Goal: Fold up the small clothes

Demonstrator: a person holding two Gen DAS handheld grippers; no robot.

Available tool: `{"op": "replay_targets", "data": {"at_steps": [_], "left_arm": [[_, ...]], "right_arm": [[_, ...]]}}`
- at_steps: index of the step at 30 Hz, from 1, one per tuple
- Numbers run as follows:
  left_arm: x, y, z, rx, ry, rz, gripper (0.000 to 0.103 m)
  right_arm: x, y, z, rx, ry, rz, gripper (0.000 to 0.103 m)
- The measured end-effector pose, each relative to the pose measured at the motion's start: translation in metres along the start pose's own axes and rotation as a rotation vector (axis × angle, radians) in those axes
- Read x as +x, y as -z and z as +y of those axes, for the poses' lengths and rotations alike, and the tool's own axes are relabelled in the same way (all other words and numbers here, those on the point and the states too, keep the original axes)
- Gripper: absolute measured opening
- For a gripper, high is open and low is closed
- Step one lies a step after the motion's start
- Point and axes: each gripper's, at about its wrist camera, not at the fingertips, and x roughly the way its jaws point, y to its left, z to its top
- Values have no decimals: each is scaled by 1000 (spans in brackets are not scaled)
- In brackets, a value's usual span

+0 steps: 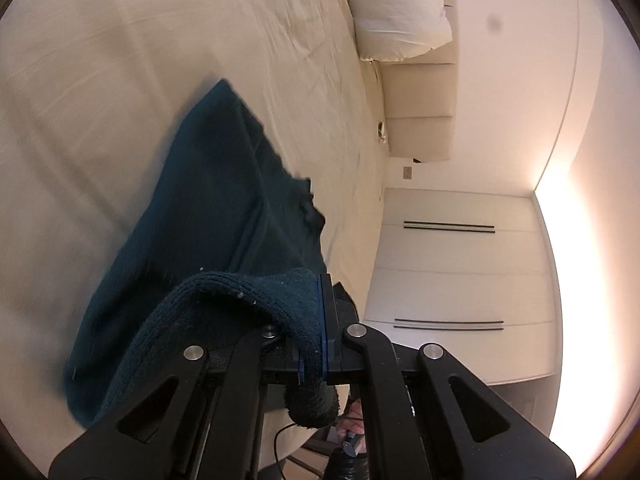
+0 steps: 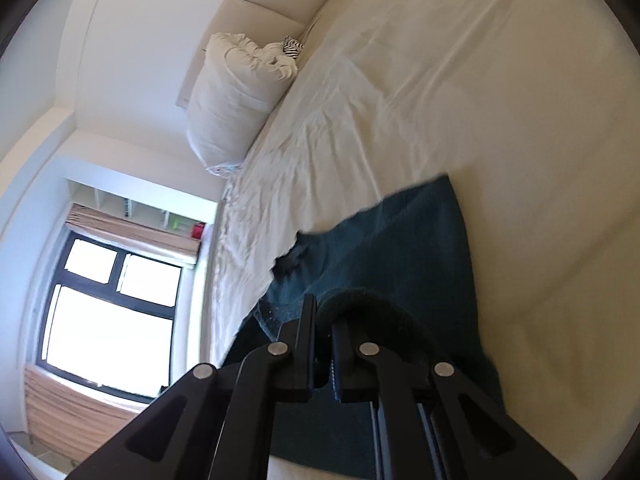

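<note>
A dark teal knitted garment (image 1: pixel 212 208) stretches over the cream bed sheet (image 1: pixel 120 60) in the left wrist view. Its ribbed edge folds over my left gripper (image 1: pixel 320 292), which is shut on that edge. In the right wrist view the same teal garment (image 2: pixel 396 248) runs from the sheet up to my right gripper (image 2: pixel 324 312), whose jaws are shut on another part of its edge. The cloth hangs taut between both grippers and the bed. A frayed dark bit sticks out at the garment's side.
A white pillow (image 1: pixel 396 12) lies at the head of the bed against a padded headboard (image 1: pixel 420 112). White wardrobe doors (image 1: pixel 460 272) stand beyond the bed. The right wrist view shows a rolled white duvet (image 2: pixel 236 96), a window (image 2: pixel 108 320) and the wide sheet (image 2: pixel 480 80).
</note>
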Motion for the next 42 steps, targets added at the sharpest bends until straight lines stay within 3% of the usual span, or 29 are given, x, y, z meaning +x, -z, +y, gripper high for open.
{"op": "replay_targets", "data": {"at_steps": [6, 8, 10, 11, 12, 14, 19, 26, 33, 38, 42], "left_arm": [[31, -54, 15, -67, -38, -18, 3], [36, -65, 29, -97, -71, -26, 10], [43, -76, 44, -144, -72, -31, 29], [43, -78, 48, -160, -70, -39, 57], [40, -80, 50, -163, -22, -57, 72], [34, -83, 45, -140, -4, -47, 79], [15, -79, 22, 4, -88, -55, 82], [-4, -38, -3, 244, -261, -113, 82], [-1, 13, 1, 410, -469, -143, 82], [-2, 43, 17, 483, -525, -130, 80], [-10, 61, 25, 511, -538, -135, 69]], "right_arm": [[35, -28, -7, 10, 39, -2, 8], [50, -36, -13, 2, 85, 0, 11], [59, -41, -25, 32, 150, -7, 18], [62, -42, -31, 46, 154, -7, 23], [63, -42, -36, 58, 136, -13, 32], [59, -42, -40, 55, 126, -37, 50], [51, -42, -35, 16, 134, -61, 70], [1, -29, -14, -113, 257, -154, 71], [-6, 15, 2, -247, 314, -86, 71], [7, 43, -2, -311, 400, -16, 71], [4, 49, -7, -305, 434, -18, 68]]}}
